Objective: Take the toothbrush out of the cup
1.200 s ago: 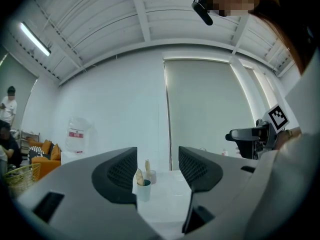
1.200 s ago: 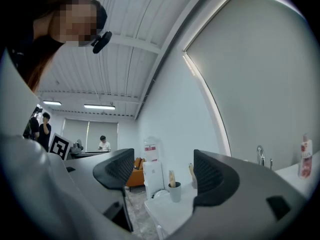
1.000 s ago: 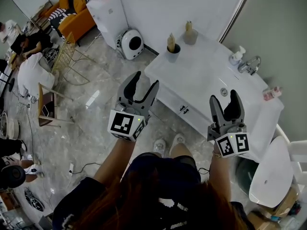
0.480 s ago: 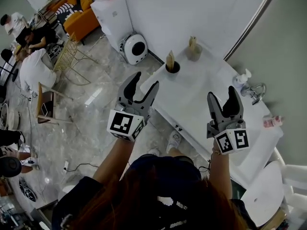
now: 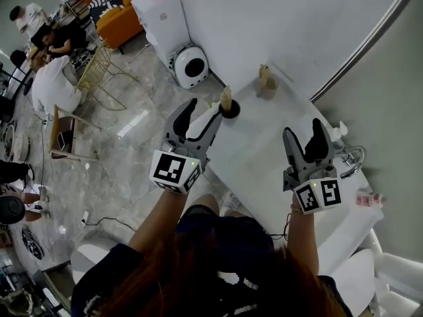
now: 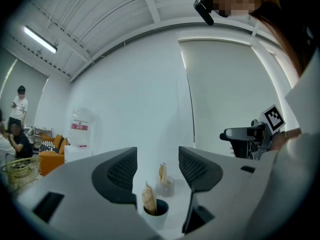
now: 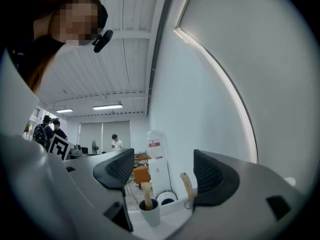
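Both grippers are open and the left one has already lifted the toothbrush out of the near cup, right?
Not lifted: the left gripper view shows the toothbrush standing in the near cup, beyond the left gripper, whose jaws are apart and empty. The right gripper is open too.

Two cups [image 5: 230,111] [image 5: 268,90], two toothbrushes [image 5: 226,98] [image 5: 264,73] (one per cup), two grippers [image 5: 204,106] [image 5: 303,128], one tap [image 5: 352,156].

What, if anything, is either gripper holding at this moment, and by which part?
Nothing: the left gripper and right gripper both have jaws apart and empty; the toothbrush in the dark cup is untouched.
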A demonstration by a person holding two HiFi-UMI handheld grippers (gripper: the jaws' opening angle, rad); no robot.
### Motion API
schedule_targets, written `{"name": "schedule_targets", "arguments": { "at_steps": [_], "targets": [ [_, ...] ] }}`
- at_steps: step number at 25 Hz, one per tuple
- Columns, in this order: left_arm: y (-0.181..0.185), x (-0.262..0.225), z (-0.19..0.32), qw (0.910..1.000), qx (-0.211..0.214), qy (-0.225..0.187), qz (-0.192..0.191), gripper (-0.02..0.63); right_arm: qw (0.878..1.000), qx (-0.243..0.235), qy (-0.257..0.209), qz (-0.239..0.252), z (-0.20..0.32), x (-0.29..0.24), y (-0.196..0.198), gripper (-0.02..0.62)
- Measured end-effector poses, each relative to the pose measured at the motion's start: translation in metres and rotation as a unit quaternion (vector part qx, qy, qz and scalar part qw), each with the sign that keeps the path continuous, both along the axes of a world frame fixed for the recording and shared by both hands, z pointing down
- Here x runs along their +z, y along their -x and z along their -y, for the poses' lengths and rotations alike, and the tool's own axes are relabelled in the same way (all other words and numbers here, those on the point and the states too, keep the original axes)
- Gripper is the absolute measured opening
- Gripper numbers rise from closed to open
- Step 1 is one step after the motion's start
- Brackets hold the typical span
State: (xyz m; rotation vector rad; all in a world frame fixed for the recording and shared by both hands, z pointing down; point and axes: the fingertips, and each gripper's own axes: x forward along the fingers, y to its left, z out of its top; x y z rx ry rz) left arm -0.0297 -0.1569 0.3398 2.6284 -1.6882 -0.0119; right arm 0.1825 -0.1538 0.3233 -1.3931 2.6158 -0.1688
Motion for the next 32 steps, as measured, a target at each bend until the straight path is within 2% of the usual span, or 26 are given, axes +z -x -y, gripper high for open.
{"name": "schedule_targets", "arguments": {
  "at_steps": [4, 10, 16, 25, 32],
  "targets": [
    [-0.005, 0.007, 0.018, 0.9999, 0.005, 0.01, 0.001, 0.251, 1.0, -0.001, 0.018, 0.0, 0.014, 0.014, 0.004, 0.373],
    [-0.007, 0.009, 0.06, 0.9991, 0.04, 0.014, -0.004, 0.253, 0.999, 0.006, 0.036, -0.009, 0.039, 0.031, 0.025, 0.373],
    [0.006, 0.002, 0.115, 0.998, 0.063, 0.002, -0.006, 0.253, 0.998, 0.037, 0.036, -0.019, 0.083, 0.036, 0.034, 0.373],
    [0.013, 0.023, 0.172, 0.9958, 0.087, 0.022, -0.018, 0.253, 0.997, 0.049, 0.049, -0.038, 0.151, 0.062, 0.054, 0.373],
    [0.019, 0.036, 0.208, 0.9947, 0.096, 0.033, -0.019, 0.253, 0.993, 0.049, 0.08, -0.078, 0.209, 0.113, 0.07, 0.373]
  ]
}}
